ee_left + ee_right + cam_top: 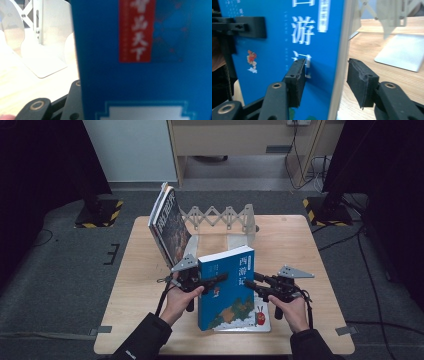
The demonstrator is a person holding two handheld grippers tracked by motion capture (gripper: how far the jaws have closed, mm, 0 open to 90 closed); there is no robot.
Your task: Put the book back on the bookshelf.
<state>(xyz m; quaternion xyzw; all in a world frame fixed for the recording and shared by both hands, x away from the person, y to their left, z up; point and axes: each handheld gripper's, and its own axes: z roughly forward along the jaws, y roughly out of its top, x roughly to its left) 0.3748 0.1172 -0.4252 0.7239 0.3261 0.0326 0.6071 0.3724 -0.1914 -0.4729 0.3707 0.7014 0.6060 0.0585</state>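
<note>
A blue book (pixel 227 290) with white Chinese title characters stands upright near the table's front, resting on a flat white book (pixel 261 318). My left gripper (pixel 220 279) is shut on its left edge; one finger (pixel 212 281) lies across the cover. In the left gripper view the blue book (pixel 140 82) is very close, with one black finger (pixel 73 100) beside it. My right gripper (pixel 256 282) straddles the right edge. In the right gripper view its left pad (pixel 297 80) lies against the blue book (pixel 274 50), while the right pad (pixel 362 83) stands apart from the page edge.
A white folding book rack (pixel 220 217) stands at the back of the wooden table (pixel 300 245). Two or three books (pixel 167 222) lean against its left end. Its metal base plate (pixel 402 52) lies behind the blue book.
</note>
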